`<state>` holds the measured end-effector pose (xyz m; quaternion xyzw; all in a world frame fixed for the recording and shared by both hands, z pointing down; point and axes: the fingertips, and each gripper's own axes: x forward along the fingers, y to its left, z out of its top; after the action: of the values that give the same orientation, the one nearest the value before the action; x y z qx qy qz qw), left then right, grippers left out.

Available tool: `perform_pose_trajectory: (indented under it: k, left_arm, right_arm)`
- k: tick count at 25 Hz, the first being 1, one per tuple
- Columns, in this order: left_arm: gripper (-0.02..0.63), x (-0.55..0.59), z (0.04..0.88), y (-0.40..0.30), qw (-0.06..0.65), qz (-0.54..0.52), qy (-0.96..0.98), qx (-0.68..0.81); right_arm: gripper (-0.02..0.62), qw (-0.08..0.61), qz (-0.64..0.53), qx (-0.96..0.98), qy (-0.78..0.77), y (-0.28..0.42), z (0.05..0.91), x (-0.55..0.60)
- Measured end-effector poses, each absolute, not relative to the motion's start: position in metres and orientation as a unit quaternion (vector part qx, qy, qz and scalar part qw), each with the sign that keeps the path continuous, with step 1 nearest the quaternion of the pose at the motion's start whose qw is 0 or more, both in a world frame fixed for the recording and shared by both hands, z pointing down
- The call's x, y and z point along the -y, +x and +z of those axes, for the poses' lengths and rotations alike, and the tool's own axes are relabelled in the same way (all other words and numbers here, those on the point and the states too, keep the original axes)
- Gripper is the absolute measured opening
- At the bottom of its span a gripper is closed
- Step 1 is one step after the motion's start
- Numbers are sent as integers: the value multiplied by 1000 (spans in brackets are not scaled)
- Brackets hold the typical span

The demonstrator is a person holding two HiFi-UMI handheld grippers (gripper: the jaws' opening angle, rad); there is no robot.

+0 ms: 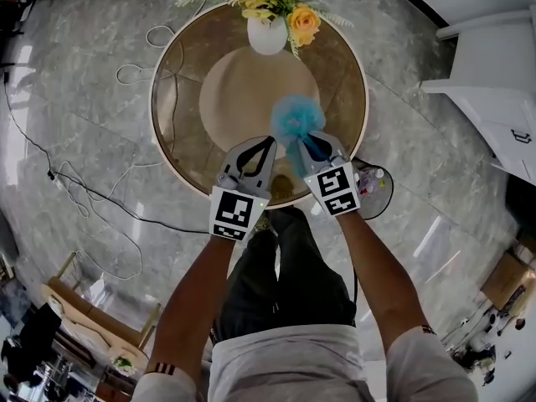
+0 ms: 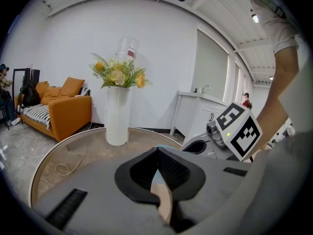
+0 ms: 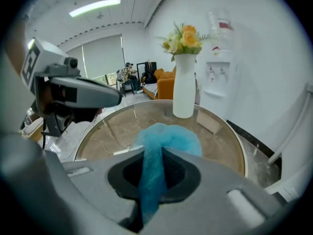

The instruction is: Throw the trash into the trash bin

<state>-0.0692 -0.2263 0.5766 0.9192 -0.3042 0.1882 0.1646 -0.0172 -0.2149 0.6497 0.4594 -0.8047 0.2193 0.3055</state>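
The trash is a crumpled light-blue fluffy piece. My right gripper is shut on it above the near edge of the round glass table. In the right gripper view the blue piece bulges out past the tips and a strip of it runs back between the jaws. My left gripper hovers just to the left, jaws meeting at the tip with nothing in them. A small dark trash bin with some rubbish in it stands on the floor, right beside the right gripper.
A white vase with yellow and orange flowers stands at the table's far edge. Cables trail over the marble floor to the left. White furniture is at the right. An orange sofa stands further off.
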Motion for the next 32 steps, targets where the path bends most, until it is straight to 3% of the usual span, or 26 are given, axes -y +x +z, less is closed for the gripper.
perform_pose_trajectory:
  k: [15, 32]
  left_arm:
    - [0, 134, 531, -41, 129, 169, 954, 214]
    - [0, 26, 501, 68, 107, 169, 975, 94]
  right_arm:
    - [15, 195, 181, 784, 561, -7, 563, 124]
    - [17, 165, 192, 688, 680, 118, 523, -14]
